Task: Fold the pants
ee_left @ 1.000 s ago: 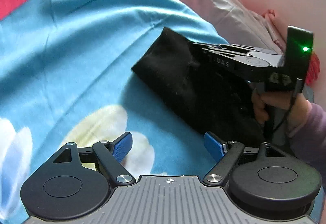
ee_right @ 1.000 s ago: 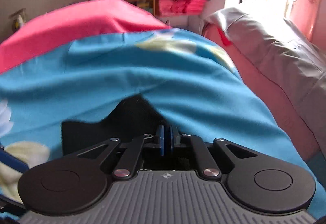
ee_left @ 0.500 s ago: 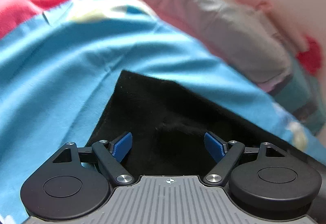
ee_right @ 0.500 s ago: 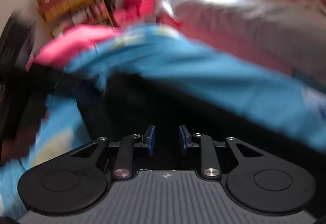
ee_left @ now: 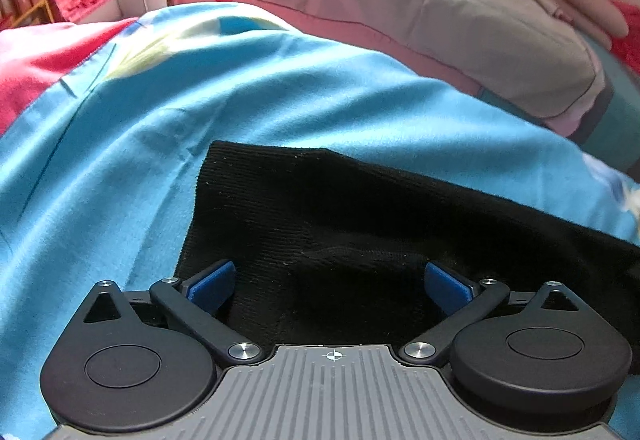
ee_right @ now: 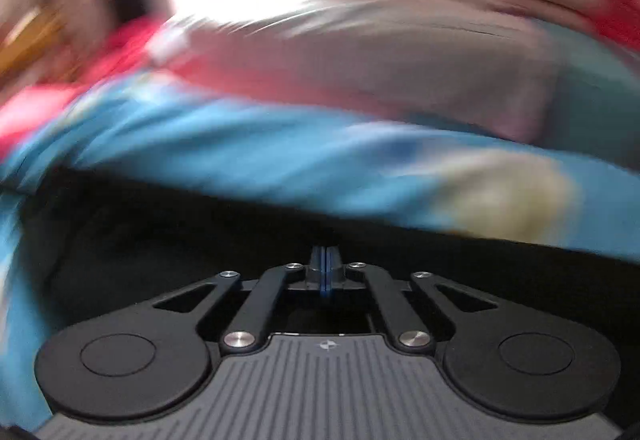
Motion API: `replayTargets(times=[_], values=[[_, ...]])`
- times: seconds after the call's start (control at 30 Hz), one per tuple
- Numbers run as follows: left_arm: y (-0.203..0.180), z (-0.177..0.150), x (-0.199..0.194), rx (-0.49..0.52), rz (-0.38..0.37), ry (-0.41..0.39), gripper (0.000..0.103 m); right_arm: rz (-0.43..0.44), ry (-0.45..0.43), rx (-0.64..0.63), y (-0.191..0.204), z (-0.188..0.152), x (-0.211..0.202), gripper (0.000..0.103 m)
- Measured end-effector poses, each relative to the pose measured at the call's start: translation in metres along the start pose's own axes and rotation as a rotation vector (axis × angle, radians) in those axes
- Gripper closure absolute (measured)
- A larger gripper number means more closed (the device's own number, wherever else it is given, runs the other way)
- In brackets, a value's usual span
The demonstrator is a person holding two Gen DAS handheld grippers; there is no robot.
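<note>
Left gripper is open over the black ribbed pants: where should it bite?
Probably the near hem of the black ribbed pants, straight ahead of the left gripper. The cloth lies flat on the blue bedsheet, and a raised wrinkle sits between its open fingers.

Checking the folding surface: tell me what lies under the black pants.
The black pants lie flat on a blue blanket with pale flower prints, which shows around their far and left edges. Whatever is beneath the blanket is covered.

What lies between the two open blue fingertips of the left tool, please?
In the left wrist view, only the black pants lie between the left tool fingertips.
</note>
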State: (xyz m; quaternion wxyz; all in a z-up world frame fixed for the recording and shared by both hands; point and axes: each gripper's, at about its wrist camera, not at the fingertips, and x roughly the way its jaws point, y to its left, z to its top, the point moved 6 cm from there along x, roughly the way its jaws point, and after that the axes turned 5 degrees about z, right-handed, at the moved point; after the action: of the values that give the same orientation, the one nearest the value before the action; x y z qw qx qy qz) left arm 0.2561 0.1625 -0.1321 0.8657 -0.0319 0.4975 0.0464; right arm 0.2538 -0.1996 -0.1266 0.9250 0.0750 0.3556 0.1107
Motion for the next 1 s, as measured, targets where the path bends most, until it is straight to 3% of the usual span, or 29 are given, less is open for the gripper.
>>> replayTargets(times=[0.03,0.1,0.17,0.23,0.27,0.3,0.37,0.4,0.43,0.47,0.57,0.6,0.63,0.67,0.73,0.83,0.9,0.93,0.97,1.0], values=[[-0.001,0.000,0.001,0.007,0.011,0.001,0.000,-0.043,-0.051,0.044,-0.013,0.006,-0.012,0.093],[-0.002,0.000,0.002,0.016,0.027,0.000,0.000,-0.017,-0.091,0.011,-0.015,0.009,-0.030,0.093],[-0.003,-0.001,0.003,0.018,0.040,-0.001,0.000,0.107,-0.023,-0.041,-0.001,-0.003,-0.035,0.088],[-0.005,0.000,0.003,0.017,0.050,0.001,0.000,0.143,0.057,-0.095,-0.001,-0.020,-0.029,0.089],[-0.005,0.000,0.003,0.016,0.053,0.003,0.000,0.093,0.063,-0.100,-0.012,-0.024,-0.025,0.103],[-0.005,0.000,0.004,0.017,0.056,0.007,0.000,0.032,0.040,-0.069,-0.031,-0.023,-0.024,0.103],[-0.006,0.001,0.004,0.020,0.058,0.013,0.000,-0.021,-0.043,0.152,-0.082,-0.013,-0.037,0.103],[-0.006,0.001,0.004,0.020,0.059,0.015,0.000,-0.087,-0.083,0.189,-0.096,-0.009,-0.047,0.103],[-0.006,0.001,0.004,0.022,0.060,0.016,0.000,-0.158,-0.126,0.172,-0.104,-0.005,-0.058,0.092],[-0.006,0.001,0.005,0.023,0.062,0.016,0.000,-0.195,-0.151,0.152,-0.106,-0.004,-0.067,0.088],[-0.008,0.001,0.005,0.023,0.075,0.015,0.000,-0.021,-0.074,0.129,-0.100,-0.019,-0.074,0.080],[-0.008,0.001,0.005,0.022,0.080,0.015,0.000,-0.021,-0.041,0.105,-0.101,-0.027,-0.072,0.080],[-0.009,0.000,0.005,0.022,0.083,0.015,0.000,-0.068,-0.022,0.080,-0.110,-0.033,-0.070,0.087],[-0.009,0.000,0.005,0.023,0.086,0.015,0.000,-0.098,-0.037,0.086,-0.123,-0.033,-0.069,0.103],[-0.010,0.000,0.005,0.026,0.091,0.015,0.000,-0.224,-0.109,0.242,-0.168,-0.032,-0.087,0.103],[-0.010,0.000,0.005,0.033,0.095,0.017,0.000,-0.366,-0.238,0.412,-0.209,-0.032,-0.140,0.084],[-0.010,0.000,0.005,0.031,0.095,0.019,0.000,-0.416,-0.288,0.496,-0.218,-0.044,-0.174,0.060],[-0.010,0.000,0.005,0.029,0.096,0.018,0.000,-0.453,-0.290,0.563,-0.223,-0.054,-0.189,0.038],[-0.010,-0.001,0.005,0.026,0.098,0.015,0.000,-0.475,-0.288,0.625,-0.230,-0.067,-0.201,0.023],[-0.010,-0.001,0.005,0.024,0.100,0.013,0.000,-0.473,-0.278,0.683,-0.233,-0.079,-0.205,0.023]])
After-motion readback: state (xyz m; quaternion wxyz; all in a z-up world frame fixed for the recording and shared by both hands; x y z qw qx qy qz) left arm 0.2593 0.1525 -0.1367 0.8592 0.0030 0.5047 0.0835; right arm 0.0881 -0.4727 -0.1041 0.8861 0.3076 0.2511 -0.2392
